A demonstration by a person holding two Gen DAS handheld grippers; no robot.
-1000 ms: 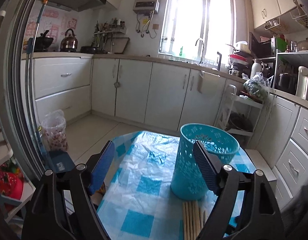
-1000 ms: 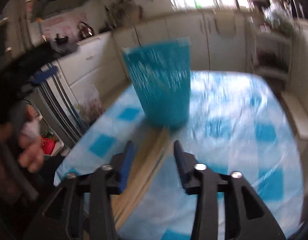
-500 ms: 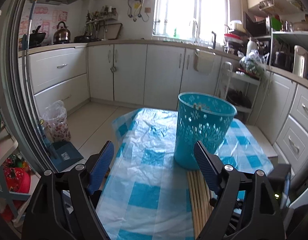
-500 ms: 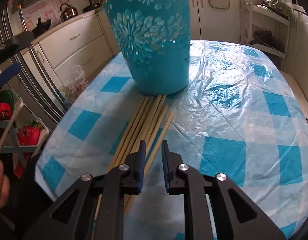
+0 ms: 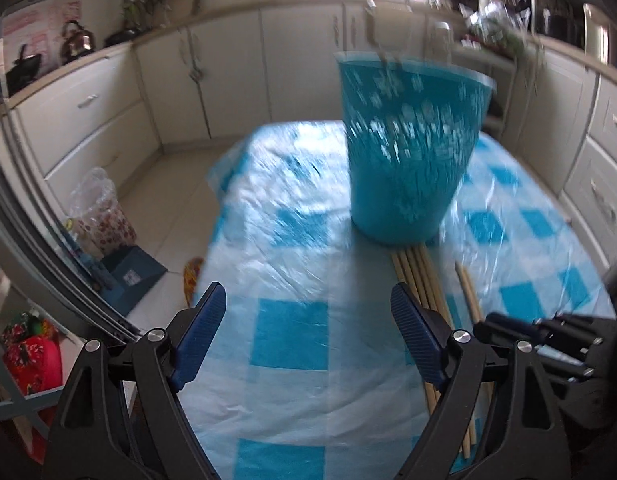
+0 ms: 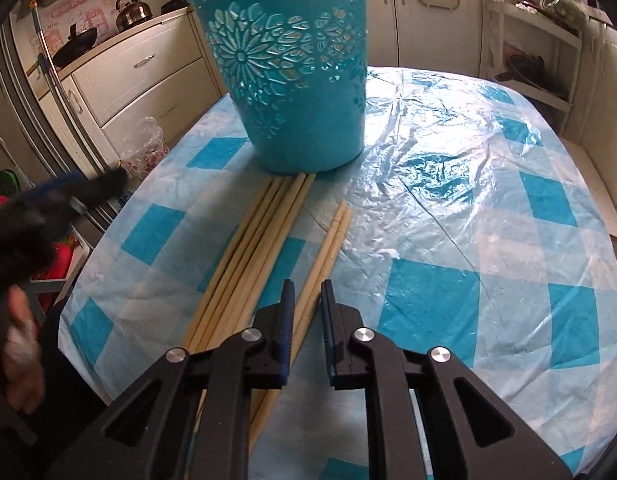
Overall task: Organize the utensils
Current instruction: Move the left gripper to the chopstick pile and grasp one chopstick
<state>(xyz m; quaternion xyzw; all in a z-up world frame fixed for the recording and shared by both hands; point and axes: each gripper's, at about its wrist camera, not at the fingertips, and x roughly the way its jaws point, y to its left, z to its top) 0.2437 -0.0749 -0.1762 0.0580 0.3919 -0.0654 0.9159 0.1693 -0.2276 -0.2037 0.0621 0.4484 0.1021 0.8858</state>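
A teal cut-out plastic basket (image 6: 296, 80) (image 5: 408, 152) stands upright on the blue-checked table cover (image 6: 448, 200). Several wooden chopsticks (image 6: 260, 248) (image 5: 420, 276) lie in a bundle in front of it, tips touching its base. A separate pair of chopsticks (image 6: 330, 236) (image 5: 468, 292) lies just right of the bundle. My right gripper (image 6: 308, 292) (image 5: 548, 332) straddles that pair low on the table; its jaws are closing, with the pair between them and a sliver of gap showing. My left gripper (image 5: 306, 300) hangs open above the cover, left of the bundle, with nothing between its fingers.
The left table edge (image 5: 212, 240) drops to a tiled floor with a plastic-bagged bin (image 5: 100, 216) and a blue dustpan (image 5: 128, 276). White kitchen cabinets (image 5: 108, 120) run behind. A person's hand (image 6: 20, 344) holds the blurred left gripper (image 6: 68, 192).
My right jaws narrowed from wide apart to nearly together around the separate pair and came lower. My left gripper sank and tipped down toward the table, staying open.
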